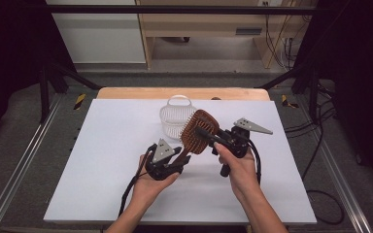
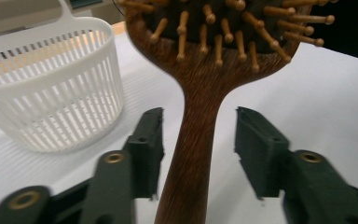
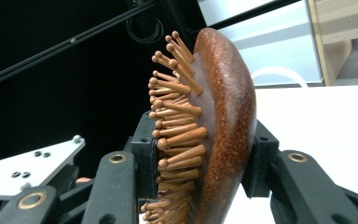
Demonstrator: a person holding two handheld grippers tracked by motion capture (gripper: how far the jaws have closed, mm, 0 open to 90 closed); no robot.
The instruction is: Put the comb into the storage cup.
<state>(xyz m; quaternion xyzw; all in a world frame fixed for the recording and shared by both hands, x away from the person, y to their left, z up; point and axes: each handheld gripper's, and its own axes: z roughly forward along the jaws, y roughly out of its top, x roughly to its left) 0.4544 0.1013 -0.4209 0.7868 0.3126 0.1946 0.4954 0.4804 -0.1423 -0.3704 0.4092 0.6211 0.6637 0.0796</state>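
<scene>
Wooden hairbrush [image 1: 200, 132] clamped by raised right gripper [image 1: 212, 137].

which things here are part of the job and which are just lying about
In the job:
hairbrush
right gripper, shut on the brush head
left gripper, open around the handle
white basket

Lying about:
cables on the floor

Hairbrush [image 1: 198, 132]: dark reddish-brown wood with a fine speckled grain, lighter tan-orange pegs on a dark pad. Basket [image 1: 175, 118] just behind the hairbrush: white, with a slotted vertical-rib pattern. Tabletop [image 1: 102, 160] under the hairbrush: plain white sheet over a light wood edge. Fingers [image 2: 149, 149] beside the hairbrush handle: matte black, brass-coloured rivets.
</scene>
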